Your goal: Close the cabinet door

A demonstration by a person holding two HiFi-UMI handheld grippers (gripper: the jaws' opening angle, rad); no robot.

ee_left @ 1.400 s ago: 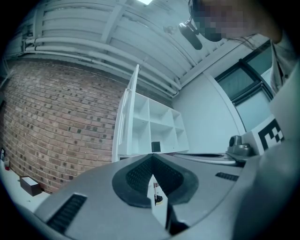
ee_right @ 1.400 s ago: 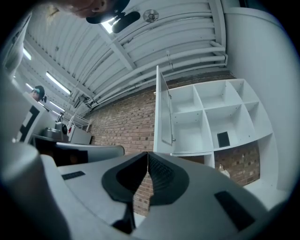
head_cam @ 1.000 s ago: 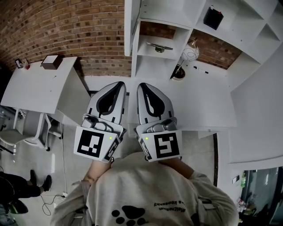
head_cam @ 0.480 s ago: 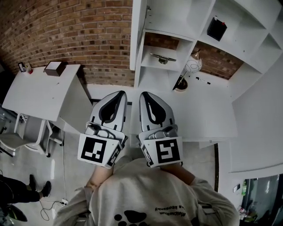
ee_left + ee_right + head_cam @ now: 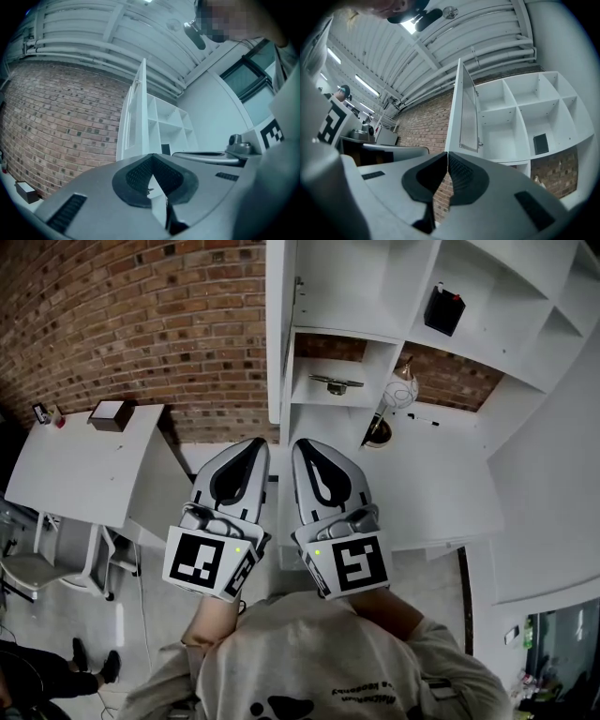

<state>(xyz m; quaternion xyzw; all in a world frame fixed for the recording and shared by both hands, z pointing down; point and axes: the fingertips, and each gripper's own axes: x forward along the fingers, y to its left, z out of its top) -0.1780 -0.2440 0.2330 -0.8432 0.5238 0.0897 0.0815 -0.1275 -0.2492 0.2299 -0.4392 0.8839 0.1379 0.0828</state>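
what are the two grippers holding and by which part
Nothing: the left gripper and right gripper each have their fingers shut together, empty, and the open cabinet door stands untouched ahead.

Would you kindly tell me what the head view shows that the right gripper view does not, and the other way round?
Only the head view: the white side table with a brown box on it, the white counter, and the right gripper seen from above.

Only the right gripper view: the ceiling with its pipes, the ribbed panel on the door, and that gripper's jaws together with nothing between them.

Both: the open cabinet door, the white shelving, the black box, the brick wall and the left gripper.
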